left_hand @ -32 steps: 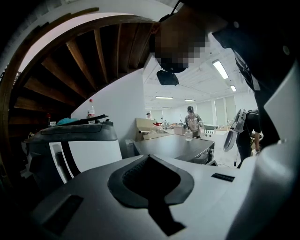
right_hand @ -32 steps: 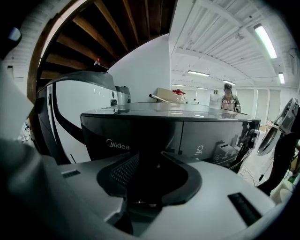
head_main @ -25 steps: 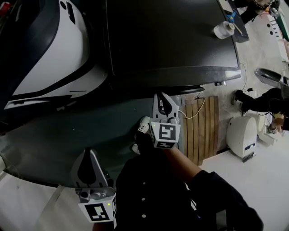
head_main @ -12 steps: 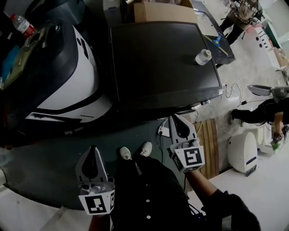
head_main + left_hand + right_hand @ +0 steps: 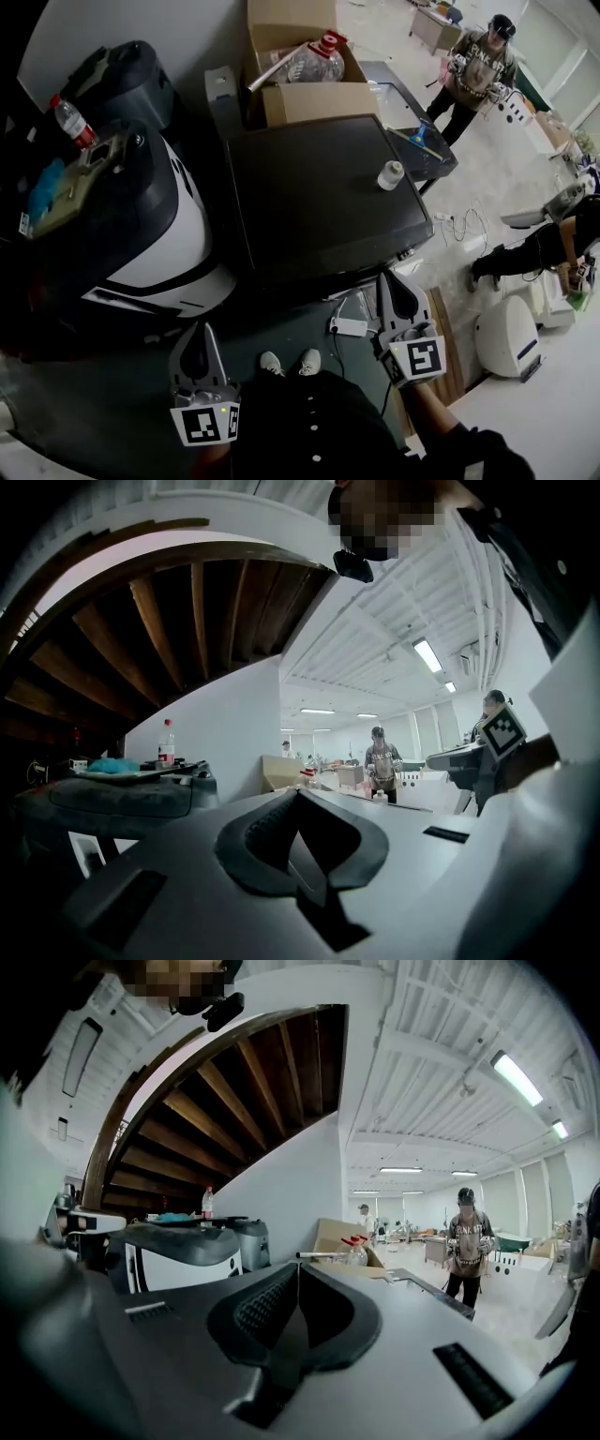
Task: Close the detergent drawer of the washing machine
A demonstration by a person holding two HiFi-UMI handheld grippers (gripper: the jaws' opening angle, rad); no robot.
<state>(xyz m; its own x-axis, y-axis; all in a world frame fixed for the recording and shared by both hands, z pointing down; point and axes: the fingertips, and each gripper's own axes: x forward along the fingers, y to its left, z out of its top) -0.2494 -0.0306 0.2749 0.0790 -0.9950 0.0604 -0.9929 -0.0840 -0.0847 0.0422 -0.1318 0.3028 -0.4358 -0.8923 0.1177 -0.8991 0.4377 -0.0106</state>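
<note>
left gripper [image 5: 198,330] and right gripper [image 5: 389,278] were clenched empty, apart from the dark grey box-shaped washing machine [image 5: 319,197]. drawer front was unseen; closing judged done, next a check.

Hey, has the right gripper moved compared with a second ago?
Yes. Against the washing machine in the head view, the right gripper has shifted from below the middle of its front edge to near its front right corner, jaws shut and empty.
</note>
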